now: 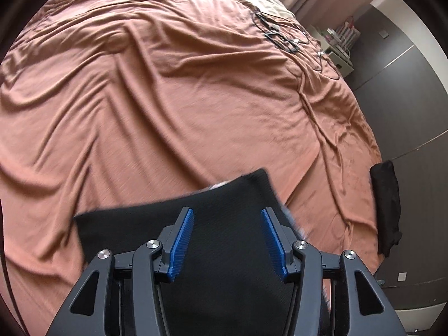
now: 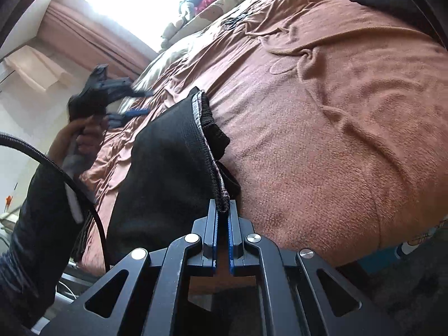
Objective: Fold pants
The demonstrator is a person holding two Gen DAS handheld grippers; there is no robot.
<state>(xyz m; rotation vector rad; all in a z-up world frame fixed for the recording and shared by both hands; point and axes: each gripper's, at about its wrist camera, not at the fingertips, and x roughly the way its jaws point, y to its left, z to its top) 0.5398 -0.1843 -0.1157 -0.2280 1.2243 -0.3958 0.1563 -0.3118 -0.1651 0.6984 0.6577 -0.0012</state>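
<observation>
Meanwhile, the right tongs (image 2: 223, 210) pinch the hem of the black pants (image 2: 165, 168) near the bed's (image 2: 322, 140) edge; the left tongs (image 1: 227, 218) gape wide above them, holding nothing.

Black gripper frames (image 1: 226, 240), blue ribbed pads (image 1: 183, 242), silver screws, dark sleeve (image 2: 36, 224), black cable (image 2: 84, 196)

A bed with a rumpled orange cover (image 1: 196, 98) bears black pants (image 1: 224, 224) and tangled cables (image 1: 282, 32)
</observation>
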